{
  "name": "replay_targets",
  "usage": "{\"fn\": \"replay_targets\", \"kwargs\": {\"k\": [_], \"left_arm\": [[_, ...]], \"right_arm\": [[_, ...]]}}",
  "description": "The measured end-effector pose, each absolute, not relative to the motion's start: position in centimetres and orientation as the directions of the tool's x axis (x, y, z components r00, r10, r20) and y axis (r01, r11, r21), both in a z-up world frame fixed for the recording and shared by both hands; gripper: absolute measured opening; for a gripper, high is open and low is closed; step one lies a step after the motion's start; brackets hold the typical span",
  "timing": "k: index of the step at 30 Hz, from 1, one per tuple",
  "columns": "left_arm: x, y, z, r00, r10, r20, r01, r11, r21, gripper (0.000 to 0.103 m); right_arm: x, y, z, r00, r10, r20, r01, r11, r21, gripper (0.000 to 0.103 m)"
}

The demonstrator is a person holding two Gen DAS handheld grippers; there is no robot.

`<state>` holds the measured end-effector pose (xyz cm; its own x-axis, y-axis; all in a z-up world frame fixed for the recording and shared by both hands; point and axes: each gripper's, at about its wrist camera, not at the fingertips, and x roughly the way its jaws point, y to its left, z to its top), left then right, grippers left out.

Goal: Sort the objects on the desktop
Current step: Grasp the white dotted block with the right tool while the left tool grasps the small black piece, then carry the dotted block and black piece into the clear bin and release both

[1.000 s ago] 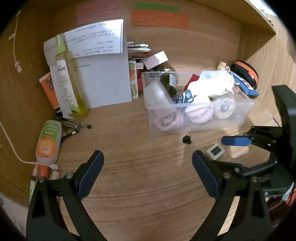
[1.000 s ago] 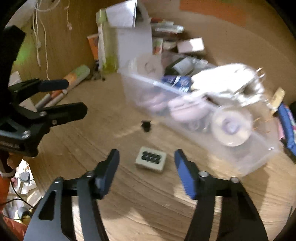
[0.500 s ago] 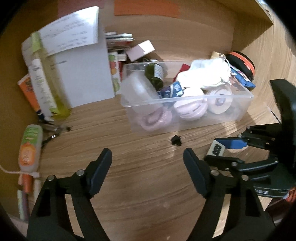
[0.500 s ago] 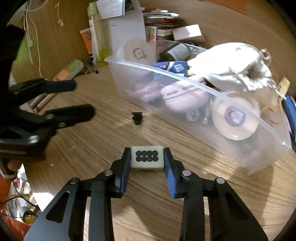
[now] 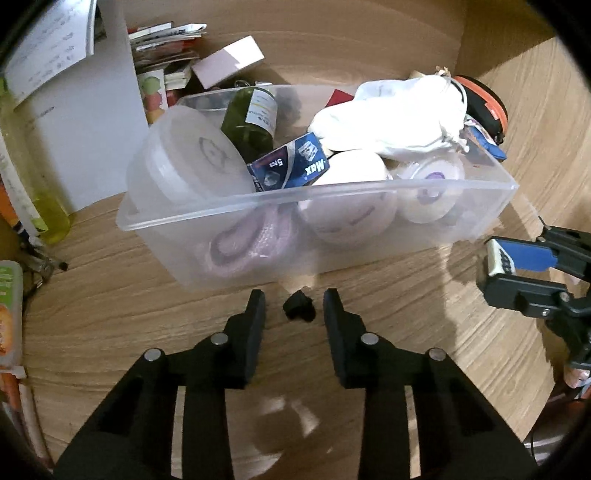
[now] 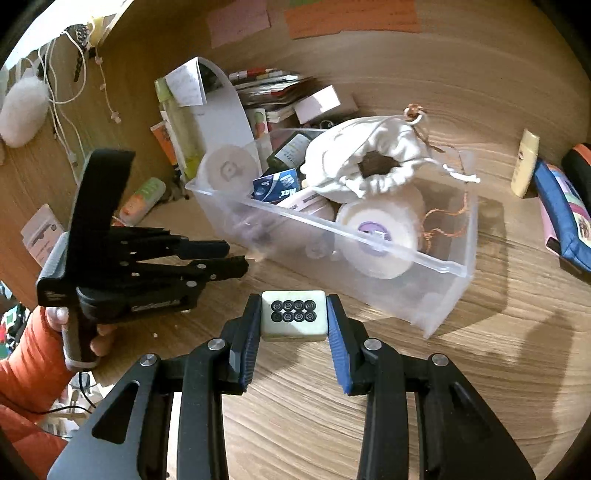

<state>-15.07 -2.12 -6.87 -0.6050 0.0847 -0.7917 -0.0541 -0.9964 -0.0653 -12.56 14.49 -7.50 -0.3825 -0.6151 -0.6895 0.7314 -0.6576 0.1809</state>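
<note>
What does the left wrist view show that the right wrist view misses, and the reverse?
Only the left wrist view: the small black piece on the desk, lying between the left gripper's closing fingers, pads not yet touching it. Only the right wrist view: the tile's face of eight dark circles, the right gripper clamped on it, the orange sleeve, a yellow tube. Both: the clear bin, white drawstring pouch, blue Max pack.

Looks like a home desk nook: wood-grain table (image 6: 461, 387), sticky notes (image 6: 352, 16) on the back panel, stacked booklets (image 6: 271, 83), earphone cable (image 6: 61, 92), and a clear plastic bin (image 6: 448, 291) crammed with tape rolls (image 6: 378, 236).
</note>
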Motion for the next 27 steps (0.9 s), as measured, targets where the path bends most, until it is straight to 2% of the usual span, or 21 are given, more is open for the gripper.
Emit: {"fn": "replay_targets", "kwargs": {"k": [5, 7, 15, 27], "left_arm": [[-15.0, -1.4, -7.1, -0.613, 0.058, -0.788, -0.058, -0.998, -0.028, 0.024], [-14.9, -1.0, -7.1, -0.616, 0.036, -0.787, -0.052, -0.999, -0.005, 0.017], [-14.1, -0.7, -6.5, -0.64, 0.001, -0.769, -0.026, -0.999, 0.02, 0.017], [-10.9, -0.4, -3.4, -0.722, -0.031, -0.691, -0.009, -0.998, 0.054, 0.017]], "right_arm": [[-13.3, 14.6, -7.9, -0.362, -0.627, -0.69, 0.738, -0.645, 0.199, 0.031], [-13.3, 14.6, -8.1, -0.354, -0.629, -0.692, 0.737, -0.643, 0.208, 0.031], [-12.9, 15.0, -8.2, -0.36, -0.627, -0.691, 0.734, -0.648, 0.205, 0.031], [-12.3, 16.8, -7.0, -0.4, -0.622, -0.673, 0.725, -0.664, 0.182, 0.031]]}}
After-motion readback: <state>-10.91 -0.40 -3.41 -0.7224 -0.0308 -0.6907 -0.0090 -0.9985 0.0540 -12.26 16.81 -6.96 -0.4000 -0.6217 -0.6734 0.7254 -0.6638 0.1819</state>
